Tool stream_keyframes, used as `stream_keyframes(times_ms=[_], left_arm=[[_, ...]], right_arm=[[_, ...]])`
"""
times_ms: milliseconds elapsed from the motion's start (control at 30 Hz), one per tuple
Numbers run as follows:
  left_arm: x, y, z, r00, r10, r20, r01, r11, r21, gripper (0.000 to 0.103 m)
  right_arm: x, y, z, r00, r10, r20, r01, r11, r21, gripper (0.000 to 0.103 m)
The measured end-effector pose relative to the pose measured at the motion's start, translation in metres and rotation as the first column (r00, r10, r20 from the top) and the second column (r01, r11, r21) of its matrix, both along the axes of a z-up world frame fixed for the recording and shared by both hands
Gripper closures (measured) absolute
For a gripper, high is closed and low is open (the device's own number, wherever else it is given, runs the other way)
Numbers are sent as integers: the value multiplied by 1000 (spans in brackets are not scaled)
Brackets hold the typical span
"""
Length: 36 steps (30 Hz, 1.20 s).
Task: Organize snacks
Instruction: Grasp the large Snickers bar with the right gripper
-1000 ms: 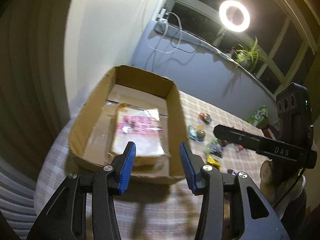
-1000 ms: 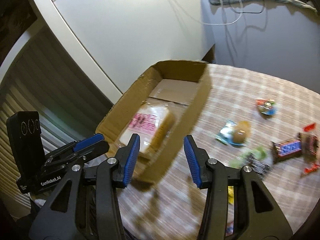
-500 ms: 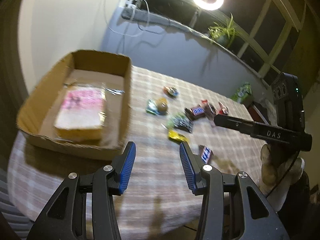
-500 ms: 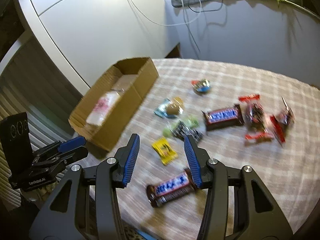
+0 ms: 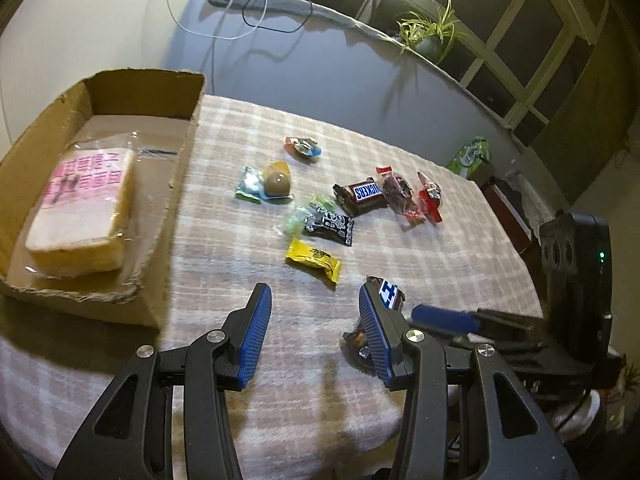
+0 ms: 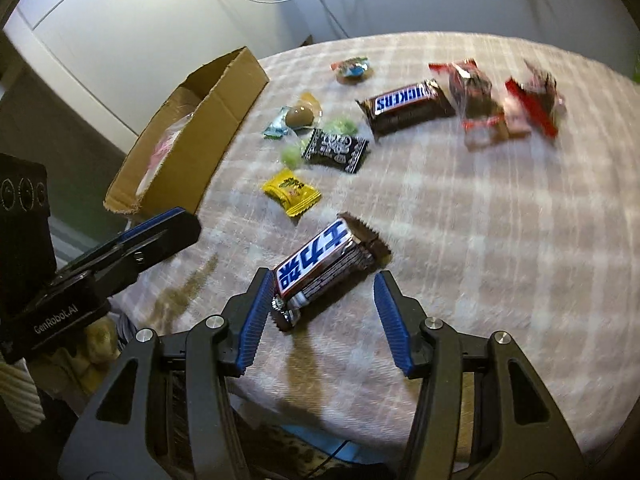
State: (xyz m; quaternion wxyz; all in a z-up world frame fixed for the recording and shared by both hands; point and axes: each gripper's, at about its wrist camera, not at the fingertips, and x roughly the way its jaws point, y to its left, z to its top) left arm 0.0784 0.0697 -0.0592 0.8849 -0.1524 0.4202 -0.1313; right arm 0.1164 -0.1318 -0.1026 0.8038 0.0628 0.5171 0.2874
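Snacks lie scattered beside the box (image 5: 100,152); right gripper (image 6: 320,316) opening around the nearest chocolate bar (image 6: 320,264), not gripping; left gripper (image 5: 312,336) half-open, empty.

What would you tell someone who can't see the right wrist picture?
The right gripper hovers with its blue jaws opening around a brown chocolate bar with a blue-and-white label on the pink checked tablecloth. Farther off lie a yellow candy wrapper, a Snickers bar and an open cardboard box.
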Motion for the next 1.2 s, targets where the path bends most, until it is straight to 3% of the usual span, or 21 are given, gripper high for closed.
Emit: stream_keyframes(times_ms=[200, 400, 500, 567, 733, 1033, 1200], left_arm=[[3, 2, -1, 1000, 2, -4, -2, 1000, -15, 59], [15, 0, -7, 1000, -7, -23, 6, 1000, -24, 59], [24, -3, -14, 999, -12, -51, 10, 999, -39, 59], [31, -8, -18, 998, -25, -63, 22, 999, -38, 59], [46, -23, -25, 996, -21, -86, 22, 1000, 13, 59], [62, -47, -31, 996, -12, -85, 26, 985, 168, 59], [66, -58, -34, 998, -10, -67, 29, 958, 284, 59]], right_arm=[[2, 15, -10, 999, -28, -21, 28, 1000, -14, 48], [4, 31, -11, 998, -4, 67, 13, 992, -124, 48], [7, 31, -11, 995, 29, 96, -12, 986, -165, 52], [10, 29, -11, 993, 40, 111, -18, 981, -194, 62], [17, 15, -11, 991, 46, 123, -17, 974, -225, 72], [34, -5, -9, 988, 49, 145, -11, 967, -254, 72], [38, -7, -8, 986, 65, 155, -24, 967, -254, 72]])
